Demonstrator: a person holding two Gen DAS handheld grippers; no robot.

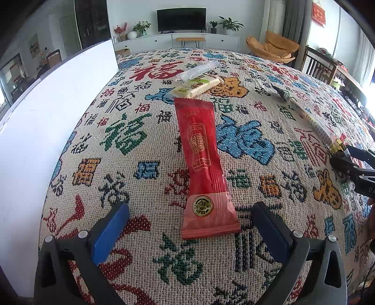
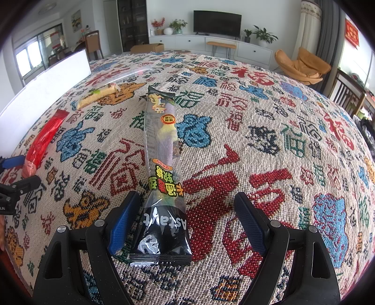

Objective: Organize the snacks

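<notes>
Both grippers, left gripper (image 1: 189, 225) and right gripper (image 2: 187, 211), gape around lengthwise-lying red packet (image 1: 202, 164) and black candy packet (image 2: 161, 169).

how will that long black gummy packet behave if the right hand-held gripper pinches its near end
The black gummy packet is long, thin film, so it will probably droop. Its glossy wrap may slip between the open right hand-held gripper pads. Flat, so unlikely to roll.

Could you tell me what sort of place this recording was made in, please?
Most likely a home living room: a television on a white media cabinet with potted plants, an orange lounge chair, and a table under a patterned cloth holding snacks.
</notes>
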